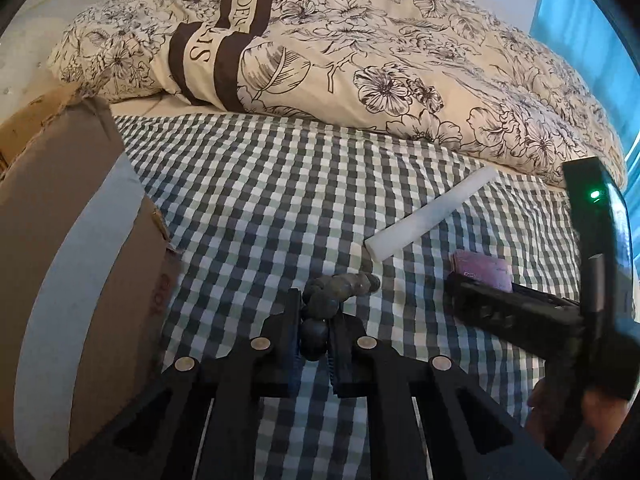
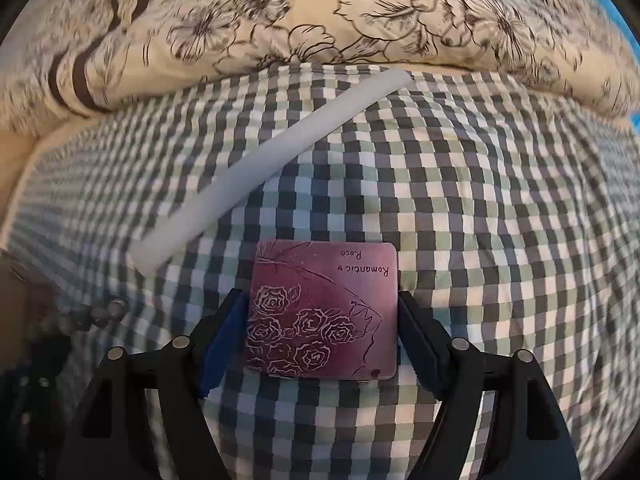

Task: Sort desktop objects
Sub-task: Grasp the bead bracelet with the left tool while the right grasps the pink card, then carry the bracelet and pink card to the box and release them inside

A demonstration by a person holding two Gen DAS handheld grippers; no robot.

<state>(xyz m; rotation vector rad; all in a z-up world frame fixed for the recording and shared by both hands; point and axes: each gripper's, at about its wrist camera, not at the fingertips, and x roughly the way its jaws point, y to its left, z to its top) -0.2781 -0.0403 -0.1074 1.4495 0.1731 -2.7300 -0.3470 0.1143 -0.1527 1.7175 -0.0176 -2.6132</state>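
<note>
At about 9 o'clock in the left wrist view stands a brown cardboard box with a pale tape stripe (image 1: 68,264); its inside is hidden, so what it holds cannot be told. Just to its right, the left gripper (image 1: 314,316) is closed on a string of dark grey-green round beads (image 1: 340,286), which lies on the green-and-white checked cloth (image 1: 260,200). The beads seem hard and smooth but the string is limp, so it will probably hang and swing; pinching one bead in the middle looks safest. At 2 o'clock lies a long white foam-like bar (image 1: 432,214), likely light and a little soft.

In the right wrist view, the right gripper (image 2: 322,316) has its fingers against both side edges of a flat square purple case with engraved roses (image 2: 324,308). It looks rigid and slippery, so the side edges appear the best hold. Whether it is lifted cannot be told.
</note>
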